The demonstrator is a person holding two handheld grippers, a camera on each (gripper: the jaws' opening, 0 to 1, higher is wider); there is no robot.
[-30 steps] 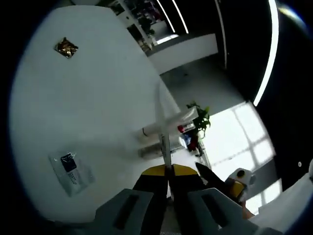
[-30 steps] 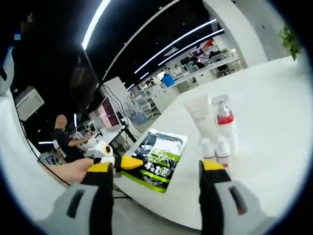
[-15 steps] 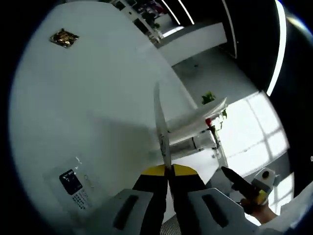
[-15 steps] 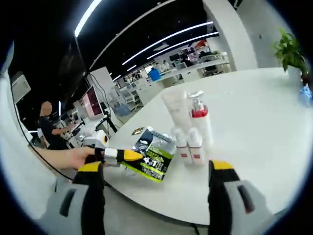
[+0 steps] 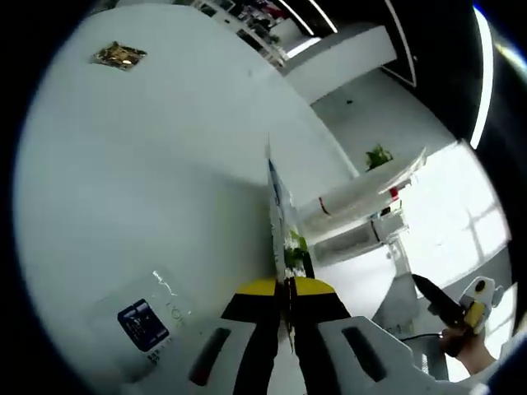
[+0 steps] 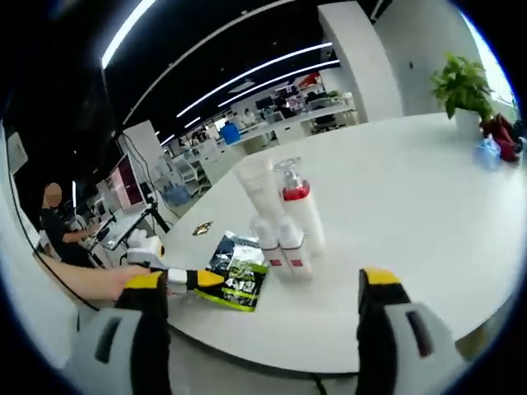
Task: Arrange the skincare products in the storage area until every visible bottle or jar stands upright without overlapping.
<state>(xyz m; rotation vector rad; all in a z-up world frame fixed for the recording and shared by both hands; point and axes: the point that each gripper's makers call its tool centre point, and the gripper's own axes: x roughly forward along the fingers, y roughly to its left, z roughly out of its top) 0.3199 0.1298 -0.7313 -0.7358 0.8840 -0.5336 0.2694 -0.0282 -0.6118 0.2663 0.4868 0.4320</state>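
Note:
My left gripper [image 5: 284, 290] is shut on a flat green and black sachet [image 5: 278, 222], seen edge-on above the white table [image 5: 148, 181]. In the right gripper view the same sachet [image 6: 235, 276] lies low at the table's near edge, with the left gripper [image 6: 196, 280] pinching its corner. Right of it stand a white tube [image 6: 257, 185], a spray bottle with a red collar [image 6: 296, 206] and two small bottles [image 6: 280, 245], all upright and close together. My right gripper [image 6: 263, 284] is open and holds nothing, short of the table. The tube [image 5: 362, 191] and the right gripper [image 5: 457, 311] are also at the right in the left gripper view.
A clear sachet with a blue label [image 5: 146, 317] lies near my left gripper. A gold wrapper [image 5: 119, 55] sits farther along the table. A potted plant [image 6: 461, 82] and red and blue items [image 6: 498, 132] stand at the far edge. A person sits at left [image 6: 62, 234].
Both cameras have shifted with the hands. The right gripper has backed away from the bottles, which now look smaller. The left gripper stays shut on the sachet, now lower toward the table.

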